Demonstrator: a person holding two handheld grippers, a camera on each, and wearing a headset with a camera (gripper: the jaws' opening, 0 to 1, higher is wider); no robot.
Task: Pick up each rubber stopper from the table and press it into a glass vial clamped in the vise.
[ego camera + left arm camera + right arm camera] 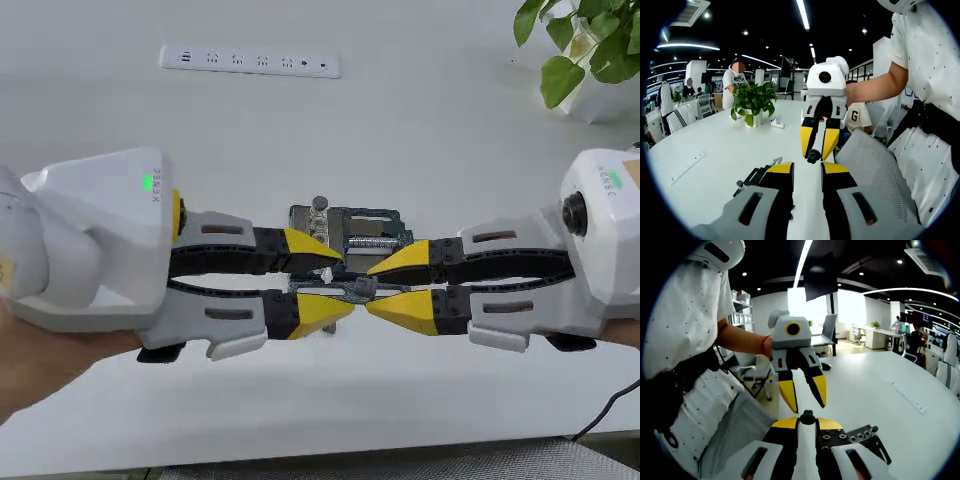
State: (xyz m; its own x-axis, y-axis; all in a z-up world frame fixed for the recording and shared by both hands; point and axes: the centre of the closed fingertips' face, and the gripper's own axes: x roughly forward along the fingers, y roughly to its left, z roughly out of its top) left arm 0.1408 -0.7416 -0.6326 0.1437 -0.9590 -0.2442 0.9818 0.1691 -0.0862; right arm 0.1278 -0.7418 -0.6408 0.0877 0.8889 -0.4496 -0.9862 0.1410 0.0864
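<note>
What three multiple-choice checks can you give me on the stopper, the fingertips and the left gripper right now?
1. Where is the stopper? A in a tray; B in the right gripper; C in a cup.
2. What colour are the fingertips? A red; B green; C yellow.
3. How is the left gripper? A open; B shut on a vial; C shut on a cloth.
Key: 1 B, its jaws pinch the dark stopper. 2 C, all four tips are yellow. 3 A, its jaws stand apart and grip nothing.
</note>
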